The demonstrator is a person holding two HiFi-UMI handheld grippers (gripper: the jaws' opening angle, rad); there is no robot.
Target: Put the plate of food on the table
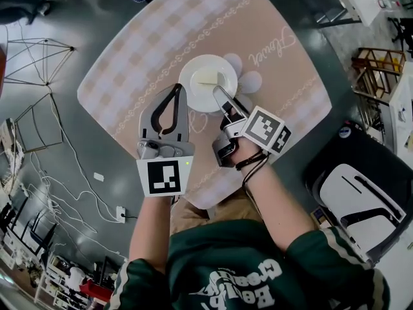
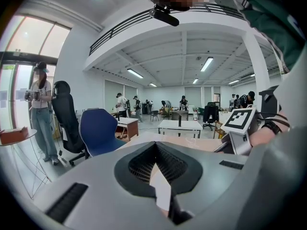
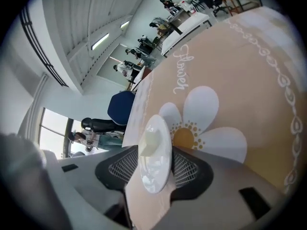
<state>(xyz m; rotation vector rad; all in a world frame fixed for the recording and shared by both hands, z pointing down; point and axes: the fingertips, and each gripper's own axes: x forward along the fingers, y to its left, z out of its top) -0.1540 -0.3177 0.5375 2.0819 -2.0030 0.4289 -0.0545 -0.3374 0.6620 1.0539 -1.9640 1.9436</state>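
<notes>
**Person.** Green sweatshirt (image 1: 245, 270) with white lettering. Both forearms reach forward over the near edge of the table.

**Left gripper (image 1: 177, 90).** Held in the left hand, with its marker cube (image 1: 161, 176) facing up. Jaws are together at the tips and hold nothing; the left gripper view shows only tablecloth through the loop behind the tips. It hovers over the table just left of the plate, clear of it.

**Right gripper (image 1: 222, 95).** Held in the right hand, with its marker cube (image 1: 268, 129) tilted toward the right. Jaws stand apart. In the right gripper view (image 3: 156, 150) the plate's near side lies between them, and the pads do not press on it.

**Plate (image 1: 193, 82).** White and round, lying flat on the table near its middle. It carries a pale yellowish piece of food (image 1: 208, 76). From the right gripper (image 3: 156, 171) the plate shows edge-on because that view is rolled, with the food (image 3: 149, 139) on its far half.

**Table (image 1: 161, 44).** Covered by a beige checked cloth with chain-pattern borders. A white-petalled flower (image 3: 211, 128) with an orange centre is printed just beyond the plate, and the script word "Flower" lies past it.

**Blue chair (image 2: 98, 128).** Stands at the table's far side, with a black office chair (image 2: 64, 114) just beside it.

**Room.** Grey floor with loose cables (image 1: 64, 173). White tables (image 2: 180, 125) stand well beyond, and several people stand at the back wall under strip lights.
</notes>
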